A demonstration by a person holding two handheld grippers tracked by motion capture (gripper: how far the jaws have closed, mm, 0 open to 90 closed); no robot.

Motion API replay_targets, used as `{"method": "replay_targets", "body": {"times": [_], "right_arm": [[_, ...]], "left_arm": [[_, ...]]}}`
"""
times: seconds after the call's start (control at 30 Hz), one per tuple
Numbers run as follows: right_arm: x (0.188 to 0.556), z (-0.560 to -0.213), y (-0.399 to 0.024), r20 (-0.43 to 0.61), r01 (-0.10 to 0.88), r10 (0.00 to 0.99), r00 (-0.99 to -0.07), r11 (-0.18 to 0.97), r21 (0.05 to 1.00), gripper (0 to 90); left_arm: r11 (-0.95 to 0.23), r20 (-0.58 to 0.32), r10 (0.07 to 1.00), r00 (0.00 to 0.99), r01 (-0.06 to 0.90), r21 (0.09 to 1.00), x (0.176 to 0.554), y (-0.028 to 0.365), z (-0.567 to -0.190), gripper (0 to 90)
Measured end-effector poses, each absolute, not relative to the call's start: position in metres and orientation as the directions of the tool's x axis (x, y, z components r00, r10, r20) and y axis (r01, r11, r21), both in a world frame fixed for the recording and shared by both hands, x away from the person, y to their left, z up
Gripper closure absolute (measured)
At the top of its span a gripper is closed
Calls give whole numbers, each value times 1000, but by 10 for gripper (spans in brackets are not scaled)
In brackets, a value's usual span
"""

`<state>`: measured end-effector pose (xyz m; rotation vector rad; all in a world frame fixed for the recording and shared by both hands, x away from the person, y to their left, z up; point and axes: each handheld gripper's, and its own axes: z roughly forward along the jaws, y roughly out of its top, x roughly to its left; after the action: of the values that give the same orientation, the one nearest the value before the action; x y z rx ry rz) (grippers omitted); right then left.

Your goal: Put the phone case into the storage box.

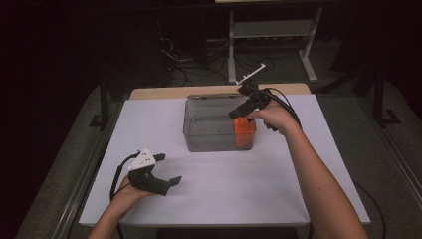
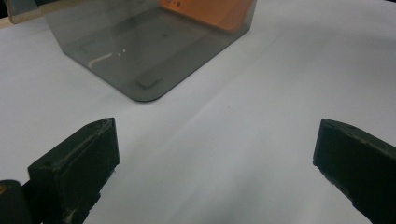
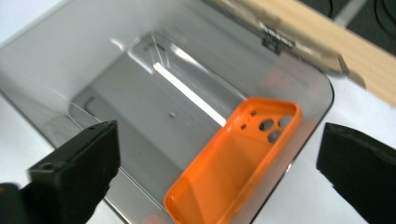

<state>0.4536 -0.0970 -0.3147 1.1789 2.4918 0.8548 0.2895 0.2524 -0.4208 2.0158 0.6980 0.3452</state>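
Over the right end of the clear bin (image 1: pixel 219 130), my right gripper (image 1: pixel 245 105) hangs released above an orange phone case (image 1: pixel 244 133).

From the high view, the bin sits toward the far middle of the white table (image 1: pixel 224 194), and the case leans inside it against its right wall; my left gripper (image 1: pixel 161 172) rests low over the near left of the table, well apart from the bin, jaws spread with nothing between them. In the left gripper view, my left gripper (image 2: pixel 215 163) stands wide over bare white tabletop (image 2: pixel 261 107), with the bin (image 2: pixel 140 51) ahead and the orange case (image 2: pixel 210 11) showing through its wall. In the right gripper view, my right gripper (image 3: pixel 219 163) is parted above the bin (image 3: pixel 140 93), and the phone case (image 3: pixel 233 163) lies tilted, hollow side up, camera holes toward the far corner.
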Motion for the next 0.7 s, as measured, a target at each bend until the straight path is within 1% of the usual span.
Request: {"method": "replay_targets", "body": {"times": [0.1,0.7], "right_arm": [[447,-315,-102,6,578,753,-658,500,644,0],[407,-328,-135,9,468,702,-712,464,752,0]], "left_arm": [[-397,-30,601,798,332,856,290,252,-421,0],[-413,-21,607,794,338,845,289,251,-422,0]]}}
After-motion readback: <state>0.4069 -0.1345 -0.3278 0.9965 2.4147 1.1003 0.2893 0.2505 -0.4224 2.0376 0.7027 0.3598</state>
